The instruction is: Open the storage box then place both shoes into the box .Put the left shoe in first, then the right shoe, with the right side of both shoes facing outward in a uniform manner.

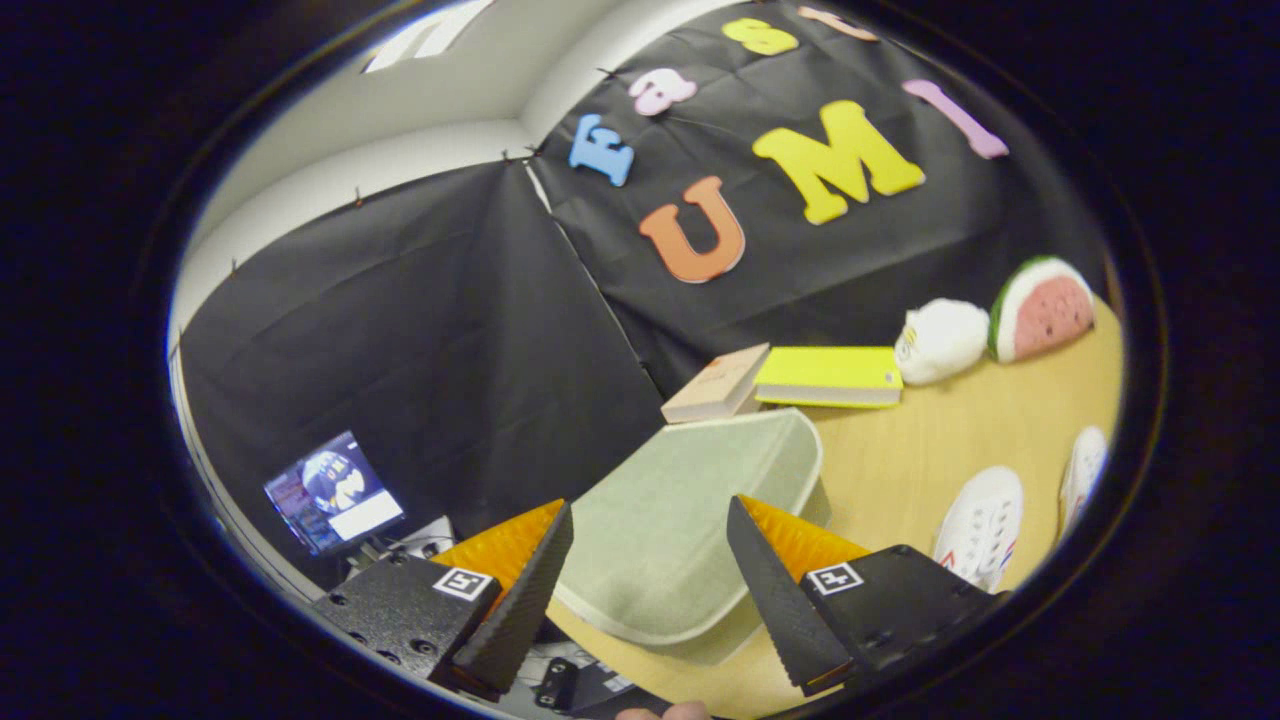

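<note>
We see black cloth walls [420, 330] meeting at a far corner. Above them runs white wall [400, 150]. A wooden table [960, 430] lies at right.

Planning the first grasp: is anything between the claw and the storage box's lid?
Nothing visible. The open claw has the pale green rounded lid of the storage box just ahead, between its fingers. The two white sneakers lie off to the side on the wooden table.
</note>
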`<state>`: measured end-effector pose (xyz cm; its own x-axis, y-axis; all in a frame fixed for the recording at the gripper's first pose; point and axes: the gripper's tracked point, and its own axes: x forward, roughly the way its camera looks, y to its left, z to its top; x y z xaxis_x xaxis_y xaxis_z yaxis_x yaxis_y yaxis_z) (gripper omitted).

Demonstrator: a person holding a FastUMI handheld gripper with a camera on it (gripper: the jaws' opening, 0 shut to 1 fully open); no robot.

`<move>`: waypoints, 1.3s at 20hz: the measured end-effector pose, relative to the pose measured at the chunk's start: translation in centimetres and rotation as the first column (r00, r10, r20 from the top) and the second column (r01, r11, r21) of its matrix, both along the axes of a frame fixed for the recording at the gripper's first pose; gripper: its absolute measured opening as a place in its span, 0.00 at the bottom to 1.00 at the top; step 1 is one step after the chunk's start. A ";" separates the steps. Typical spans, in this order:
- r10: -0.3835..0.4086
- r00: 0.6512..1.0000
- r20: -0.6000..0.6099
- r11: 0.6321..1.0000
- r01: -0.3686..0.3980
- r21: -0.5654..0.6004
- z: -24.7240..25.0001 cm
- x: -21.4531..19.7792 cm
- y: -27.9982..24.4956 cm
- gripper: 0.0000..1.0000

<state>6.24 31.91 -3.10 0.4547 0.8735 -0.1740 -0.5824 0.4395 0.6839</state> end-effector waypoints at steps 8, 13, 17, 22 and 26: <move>0.184 0.875 -0.449 0.939 -0.021 0.344 -5.2 0.5 1.8 0.98; 0.186 0.895 -0.405 0.915 -0.007 0.404 2.7 1.4 1.4 0.28; 0.099 0.988 -0.117 0.981 -0.077 0.180 13.8 -0.6 8.4 0.05; 0.382 0.917 -0.116 0.913 -0.394 -0.108 12.0 -7.7 28.3 0.35; 0.265 0.941 0.212 0.938 -0.202 -0.281 9.7 -6.8 24.3 0.87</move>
